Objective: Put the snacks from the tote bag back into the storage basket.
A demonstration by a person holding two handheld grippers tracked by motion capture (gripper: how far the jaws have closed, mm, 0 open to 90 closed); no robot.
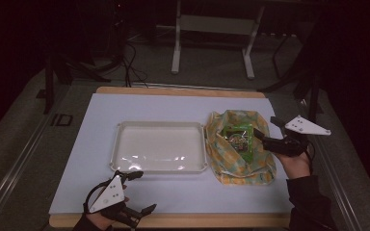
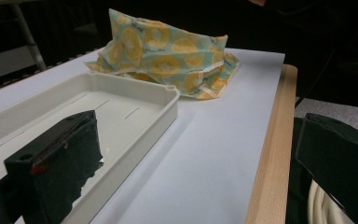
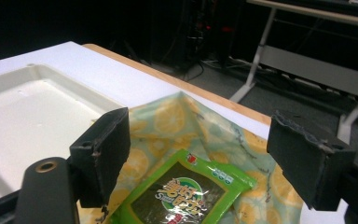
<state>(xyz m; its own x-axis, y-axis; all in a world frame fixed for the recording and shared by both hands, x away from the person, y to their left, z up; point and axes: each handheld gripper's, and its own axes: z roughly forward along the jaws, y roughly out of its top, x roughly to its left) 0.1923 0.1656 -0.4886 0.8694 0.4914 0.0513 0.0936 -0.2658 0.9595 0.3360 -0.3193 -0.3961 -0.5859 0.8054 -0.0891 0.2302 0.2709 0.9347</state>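
A pale cloth bag with a yellow lemon print (image 1: 240,147) (image 2: 168,53) (image 3: 168,116) lies on the white sheet right of an empty white tray (image 1: 159,147) (image 2: 121,107) (image 3: 23,107). A green snack packet (image 1: 240,138) (image 3: 186,191) lies in the bag's open mouth. My right gripper (image 1: 265,132) (image 3: 200,158) hovers just over the bag's right side, open, its jaws standing either side of the packet without touching it. My left gripper (image 1: 142,191) (image 2: 196,163) is open near the table's front edge, below the tray's front left corner, holding nothing.
A white sheet (image 1: 183,108) covers the wooden table top (image 1: 173,220) (image 2: 270,154). Beyond the far edge stand the white legs of a frame (image 1: 176,53) on a dark floor with cables (image 1: 132,67). Dark surroundings lie on both sides.
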